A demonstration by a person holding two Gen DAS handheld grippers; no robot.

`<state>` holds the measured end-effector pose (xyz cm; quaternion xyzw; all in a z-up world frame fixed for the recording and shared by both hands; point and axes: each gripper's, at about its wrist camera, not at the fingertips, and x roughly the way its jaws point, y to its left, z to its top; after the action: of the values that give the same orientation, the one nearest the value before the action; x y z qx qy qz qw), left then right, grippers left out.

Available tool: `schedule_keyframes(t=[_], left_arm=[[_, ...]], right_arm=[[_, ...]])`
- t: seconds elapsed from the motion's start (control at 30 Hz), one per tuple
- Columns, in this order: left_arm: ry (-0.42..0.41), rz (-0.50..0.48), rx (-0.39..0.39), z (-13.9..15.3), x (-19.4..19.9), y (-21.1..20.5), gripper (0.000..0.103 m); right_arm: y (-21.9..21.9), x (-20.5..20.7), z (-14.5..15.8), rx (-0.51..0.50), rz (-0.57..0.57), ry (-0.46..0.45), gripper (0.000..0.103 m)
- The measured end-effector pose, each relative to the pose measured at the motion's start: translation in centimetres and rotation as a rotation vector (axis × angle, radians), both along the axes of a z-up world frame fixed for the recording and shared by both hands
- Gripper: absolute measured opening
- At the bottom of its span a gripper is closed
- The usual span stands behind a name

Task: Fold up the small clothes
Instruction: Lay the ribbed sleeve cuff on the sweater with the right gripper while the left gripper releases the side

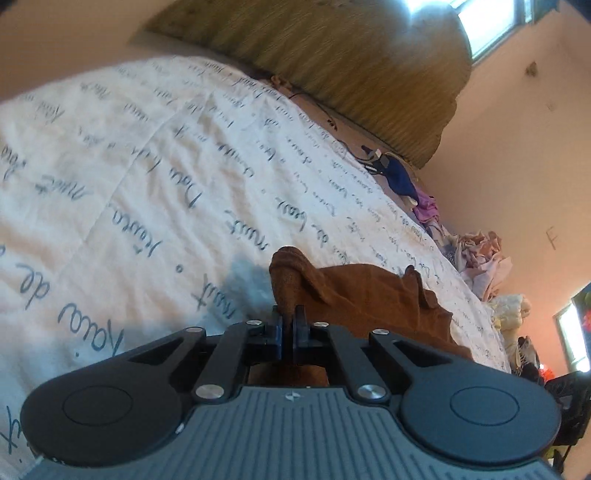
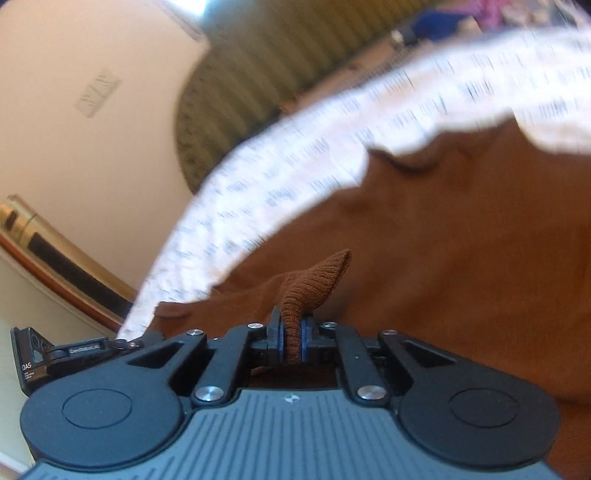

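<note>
Brown garment lies on script-printed bedspread.

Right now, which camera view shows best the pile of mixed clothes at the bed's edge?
The left wrist view: the pile of clothes lies sharp along the bedspread's far edge. The right wrist view gives only blurred purple and blue scraps in its top corner.

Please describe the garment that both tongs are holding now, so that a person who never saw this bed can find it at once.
Look at the white bedspread printed with blue handwriting. On its near side lies a brown knitted garment, pinched by the left tongs and the right tongs. It is the only plain brown piece; the other clothes, pink, blue and pale, are heaped at the bed's far edge.
</note>
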<state>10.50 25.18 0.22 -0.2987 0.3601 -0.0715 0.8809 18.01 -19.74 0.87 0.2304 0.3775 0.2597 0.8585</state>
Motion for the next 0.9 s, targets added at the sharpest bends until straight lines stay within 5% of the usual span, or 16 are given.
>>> schedule_keyframes(t=[0.13, 0.27, 0.4, 0.5, 0.6, 0.67, 0.73, 0.9], left_arm=[[-0.092, -0.051, 0.079, 3.9, -0.2, -3.8, 0.004], [-0.112, -0.122, 0.094, 4.6, 0.6, -8.2, 0.004], [-0.035, -0.184, 0.142, 0.7, 2.2, -12.8, 0.005], [0.044, -0.216, 0.214, -2.6, 2.9, -14.8, 0.020], [0.016, -0.186, 0.205, -2.5, 1.5, -13.2, 0.031], [-0.006, -0.076, 0.199, -1.6, 0.7, -10.6, 0.067], [-0.010, -0.010, 0.165, -0.8, 0.6, -7.9, 0.066], [0.111, -0.049, 0.066, -2.4, 3.8, -6.7, 0.066]], right_arm=[[-2.0, -1.1, 3.4, -0.022, -0.015, -0.080, 0.007], [-5.9, -2.1, 5.1, -0.046, -0.062, -0.117, 0.007], [-10.4, -2.2, 3.1, -0.112, -0.131, -0.069, 0.007], [-12.7, -2.5, -0.3, -0.216, -0.184, -0.017, 0.007], [-14.7, -2.6, -4.0, -0.253, -0.224, 0.063, 0.007], [-15.5, -2.9, -5.5, -0.204, -0.227, 0.079, 0.007], [-15.7, -3.3, -5.6, -0.182, -0.226, 0.072, 0.007], [-14.7, -3.0, -5.0, -0.222, -0.201, 0.065, 0.007]])
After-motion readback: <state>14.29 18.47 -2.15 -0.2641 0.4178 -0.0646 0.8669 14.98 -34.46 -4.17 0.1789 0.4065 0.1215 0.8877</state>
